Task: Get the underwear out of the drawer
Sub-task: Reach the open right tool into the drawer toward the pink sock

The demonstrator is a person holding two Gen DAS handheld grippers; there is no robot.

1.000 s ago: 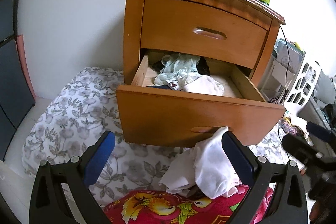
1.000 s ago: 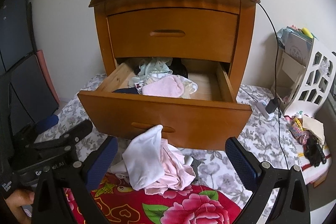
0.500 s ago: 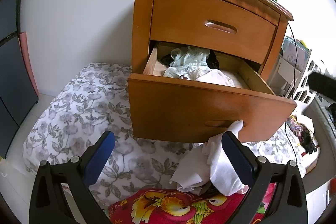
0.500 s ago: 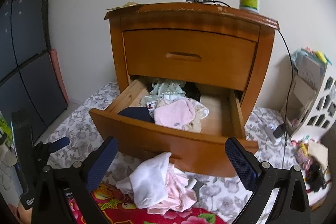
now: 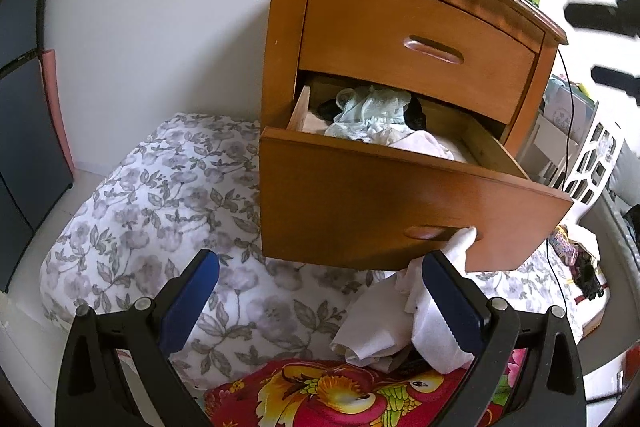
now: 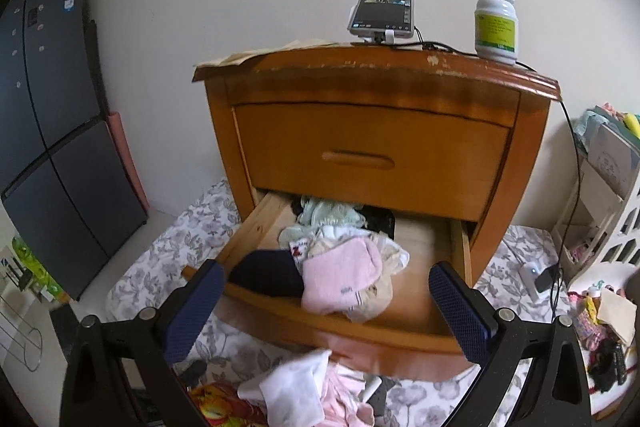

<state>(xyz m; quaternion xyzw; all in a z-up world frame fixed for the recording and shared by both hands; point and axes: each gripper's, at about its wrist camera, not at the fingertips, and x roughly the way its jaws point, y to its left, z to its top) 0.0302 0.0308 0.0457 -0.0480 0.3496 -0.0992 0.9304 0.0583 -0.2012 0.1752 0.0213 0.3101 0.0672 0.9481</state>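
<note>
Evidently the lower drawer [image 6: 344, 311] is pulled out so its heaped underwear [image 6: 340, 279] lies reachable near its front edge. The right hand-held gripper [image 6: 326, 307], spread wide and empty, faces that heap; the left hand-held gripper [image 5: 320, 301], equally wide and empty, hangs over the bed [image 5: 160, 195].

The drawer front [image 5: 400, 211] hides most of the underwear [image 5: 372, 123] from the left wrist view; the right tongs [image 5: 596, 15] show there only as dark blurred bars at the frame edge; the bottle [image 6: 495, 23] label is too small to read; the white pile [image 6: 296, 387] runs off the bottom edge.
</note>
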